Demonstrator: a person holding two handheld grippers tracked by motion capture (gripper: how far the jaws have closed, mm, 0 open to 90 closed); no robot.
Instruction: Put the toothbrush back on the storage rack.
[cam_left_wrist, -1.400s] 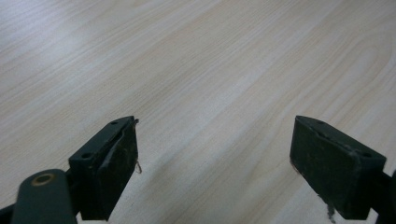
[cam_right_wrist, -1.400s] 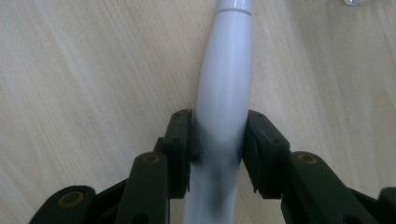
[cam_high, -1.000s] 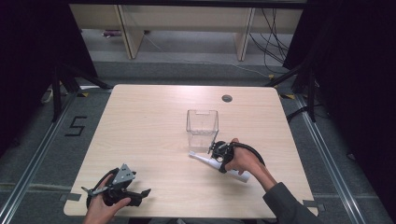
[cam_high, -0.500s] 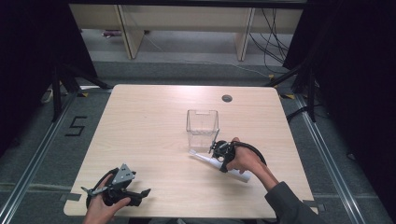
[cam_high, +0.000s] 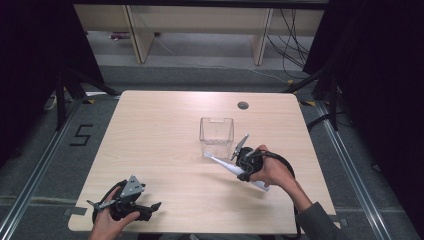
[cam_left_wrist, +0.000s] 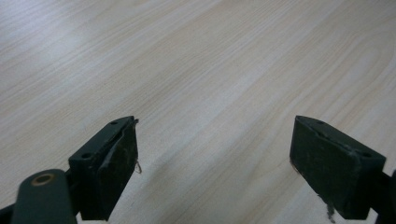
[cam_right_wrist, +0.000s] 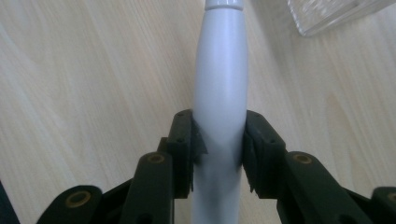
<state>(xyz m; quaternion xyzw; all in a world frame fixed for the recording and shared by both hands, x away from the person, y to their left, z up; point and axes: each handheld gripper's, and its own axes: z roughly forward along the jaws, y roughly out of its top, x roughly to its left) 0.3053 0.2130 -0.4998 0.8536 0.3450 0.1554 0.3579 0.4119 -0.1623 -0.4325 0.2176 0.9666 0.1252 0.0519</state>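
The table carries little, so most of its wooden surface lies bare: the whole left half, the far edge apart from a small round grommet near the far right corner, and a wide strip along the near edge. The left gripper sits at the near left corner, close to the near edge, its jaws spread wide over bare wood with nothing between them. The right gripper is right of the middle, well in from the right edge, and its jaws are closed partway on the thick white body of an electric toothbrush, both pads pressing its sides. The toothbrush lies slanted, its slim head end toward the middle of the surface and its base toward the near right corner. A clear plastic box stands upright just beyond the toothbrush, near the centre; it looks empty.
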